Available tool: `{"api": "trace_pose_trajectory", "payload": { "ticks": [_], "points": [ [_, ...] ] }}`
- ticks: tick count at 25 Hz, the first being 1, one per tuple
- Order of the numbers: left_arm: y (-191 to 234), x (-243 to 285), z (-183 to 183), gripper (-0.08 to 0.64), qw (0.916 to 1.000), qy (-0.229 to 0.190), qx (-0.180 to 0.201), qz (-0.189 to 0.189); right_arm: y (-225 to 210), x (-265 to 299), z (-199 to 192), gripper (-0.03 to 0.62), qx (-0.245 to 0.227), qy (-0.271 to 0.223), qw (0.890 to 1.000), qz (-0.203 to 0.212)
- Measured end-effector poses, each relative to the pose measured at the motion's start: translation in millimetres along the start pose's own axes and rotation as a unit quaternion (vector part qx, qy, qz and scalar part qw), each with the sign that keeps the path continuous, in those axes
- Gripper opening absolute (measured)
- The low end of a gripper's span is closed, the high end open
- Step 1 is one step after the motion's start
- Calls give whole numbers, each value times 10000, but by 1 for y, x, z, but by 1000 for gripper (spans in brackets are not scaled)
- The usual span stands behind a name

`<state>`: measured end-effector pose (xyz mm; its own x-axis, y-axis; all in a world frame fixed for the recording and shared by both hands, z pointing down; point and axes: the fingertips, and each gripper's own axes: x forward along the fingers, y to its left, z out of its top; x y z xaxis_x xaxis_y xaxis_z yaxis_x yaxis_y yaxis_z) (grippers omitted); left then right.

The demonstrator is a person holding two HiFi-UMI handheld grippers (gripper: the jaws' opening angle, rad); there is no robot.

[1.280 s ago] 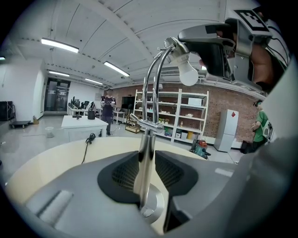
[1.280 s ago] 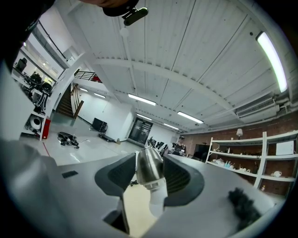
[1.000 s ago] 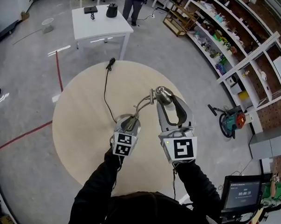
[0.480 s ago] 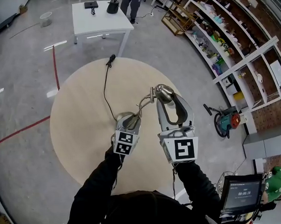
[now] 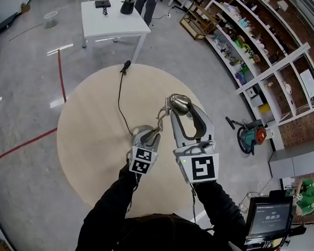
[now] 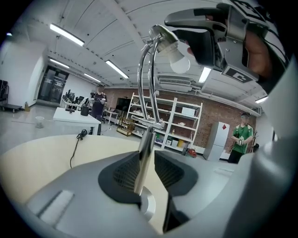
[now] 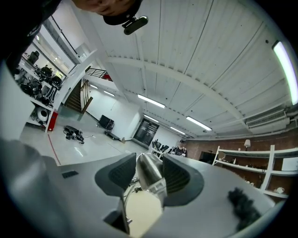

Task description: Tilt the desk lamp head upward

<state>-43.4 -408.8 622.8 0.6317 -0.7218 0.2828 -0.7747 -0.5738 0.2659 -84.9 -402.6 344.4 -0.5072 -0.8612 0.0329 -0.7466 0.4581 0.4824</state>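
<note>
Left claw point(image 5: 147, 137), head view: low at the foot of the desk lamp point(image 5: 161, 117), which stands on the near half of the round worktop point(image 5: 94, 140), a bit right of centre. Right claw point(image 5: 184, 112) reaches further out and is clamped round the lamp head point(image 5: 178, 101), up above the foot. Cord point(image 5: 118, 97) runs off to the worktop's far edge, plug point(image 5: 125, 69) lying there. Left gripper view: jaws have just been closing and are narrow now, pads on the upright lamp stem point(image 6: 142, 162) just above the lamp base point(image 6: 149, 207). The curved neck point(image 6: 145, 79) loops overhead to the bulb point(image 6: 179, 62), with the right claw on the shade beside it. Right gripper view: jaws fairly wide, both pads pressed on the shiny metal head, one each side, pale worktop below. Progress, my read: both grips are made, stem braced and head held, so setup is done. The upward tilt itself is in hand or not yet made; how high the head sits in its range I cannot tell. The bulb looks to face down and sideways, so likely more tilt to go, then release. Writing: only black-and-white squares on the marker cube point(image 5: 199, 168), no letters. A small screen point(image 5: 271, 218) at the head view's lower right shows digits too small to read. No brand seen on the lamp.
</note>
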Motion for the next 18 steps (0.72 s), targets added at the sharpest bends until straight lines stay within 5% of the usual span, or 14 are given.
{"api": "trace_pose_trajectory", "payload": {
  "ticks": [18],
  "points": [
    [19,-20,-7,107,9994,221,-23,262,6,-9,10,187,271,-254,9993,54]
  ]
}}
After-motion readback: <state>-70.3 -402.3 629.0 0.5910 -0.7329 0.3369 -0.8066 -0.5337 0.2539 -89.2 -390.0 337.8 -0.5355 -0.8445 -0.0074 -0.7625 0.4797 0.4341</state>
